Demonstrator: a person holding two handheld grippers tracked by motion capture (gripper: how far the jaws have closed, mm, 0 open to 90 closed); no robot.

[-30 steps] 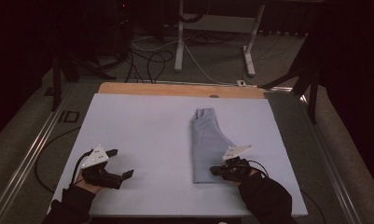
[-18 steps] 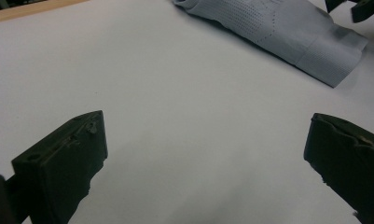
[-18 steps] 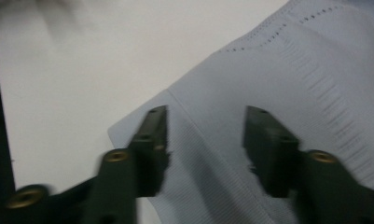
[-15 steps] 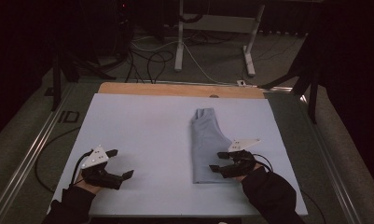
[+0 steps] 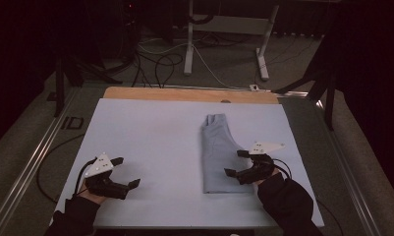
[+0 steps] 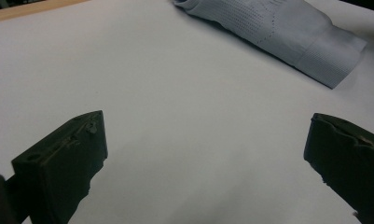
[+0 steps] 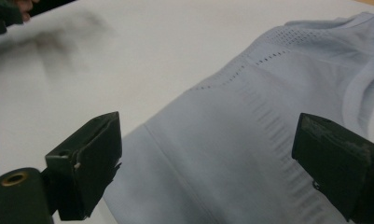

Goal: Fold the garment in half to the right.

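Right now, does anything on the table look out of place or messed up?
Nothing stands out. The folded garment lies flat and tidy on the white table cover. The right tongs hover open at its near right edge; the left tongs are open over bare cover.

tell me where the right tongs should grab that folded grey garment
Probably the near ribbed hem corner of the folded grey garment, coming in from its right edge. The right tongs hang open just there, over the near right part, and the cloth lies flat, so an edge gives the jaws something to pinch.
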